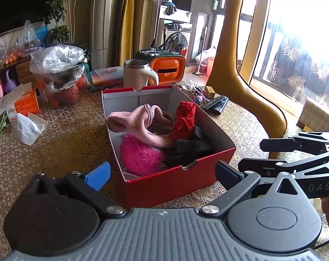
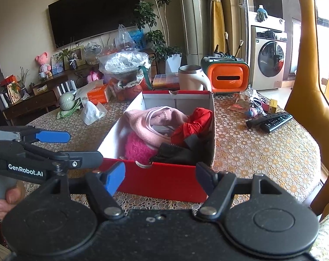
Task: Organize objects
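Note:
A red cardboard box (image 1: 177,180) stands on the table, open at the top; it also shows in the right wrist view (image 2: 164,182). Inside lie a pale pink knit hat (image 1: 140,124), a fuzzy hot-pink item (image 1: 140,156), a red cloth (image 1: 185,121) and a dark cloth (image 1: 186,150). My left gripper (image 1: 164,171) is open and empty, just in front of the box's near wall. My right gripper (image 2: 160,174) is open and empty, also at the near wall. The right gripper also shows at the right of the left wrist view (image 1: 295,152), and the left gripper at the left of the right wrist view (image 2: 53,145).
Behind the box stand a white mug (image 1: 138,76) and an orange tissue holder (image 1: 167,67). Remote controls (image 2: 271,120) and small toys lie to the right. A bag-covered basket (image 1: 60,69), an orange carton (image 1: 25,104) and a crumpled tissue (image 1: 28,126) lie to the left. A tan giraffe figure (image 1: 240,65) stands at the right.

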